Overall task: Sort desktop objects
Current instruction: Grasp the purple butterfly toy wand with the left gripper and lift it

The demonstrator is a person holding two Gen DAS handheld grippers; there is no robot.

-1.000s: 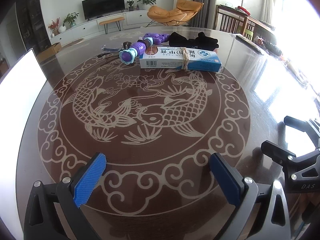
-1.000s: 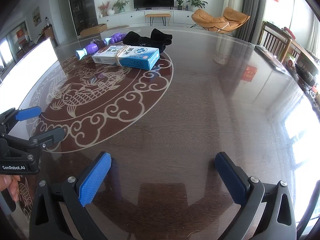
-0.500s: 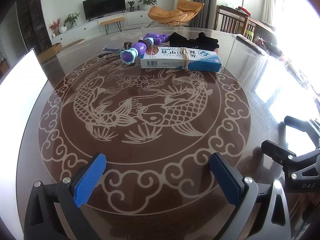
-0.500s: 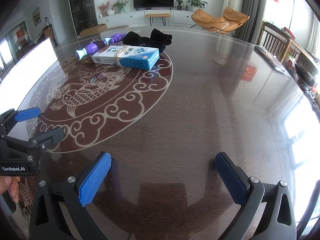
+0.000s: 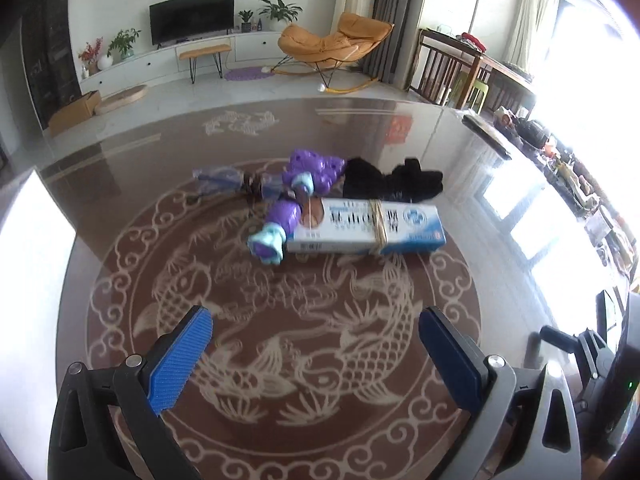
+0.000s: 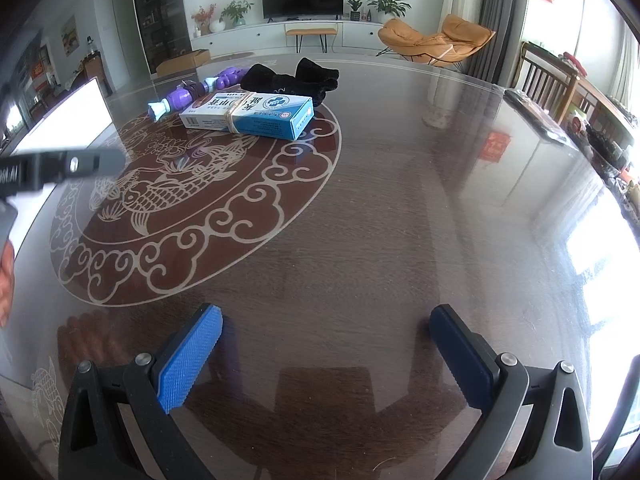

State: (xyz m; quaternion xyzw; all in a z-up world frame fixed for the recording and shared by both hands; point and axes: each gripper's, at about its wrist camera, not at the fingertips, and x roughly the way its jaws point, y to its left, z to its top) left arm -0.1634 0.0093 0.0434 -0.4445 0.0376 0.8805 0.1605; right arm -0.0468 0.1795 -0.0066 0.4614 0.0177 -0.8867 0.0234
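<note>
**Both grippers empty above the table**

The left gripper (image 5: pixel 316 354) and right gripper (image 6: pixel 326 354) hang with fingers spread wide, holding nothing. On the glass-topped table (image 6: pixel 400 220), a rubber-banded medicine box (image 5: pixel 366 232) lies touching a purple toy (image 5: pixel 298 200), black socks (image 5: pixel 390 182) just behind.

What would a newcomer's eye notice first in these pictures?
Probably the pale fish pattern inlaid in the glossy round table. Next, the small pile at its far side: a blue-white box bound with a rubber band, a purple toy beside it, black socks behind.
</note>
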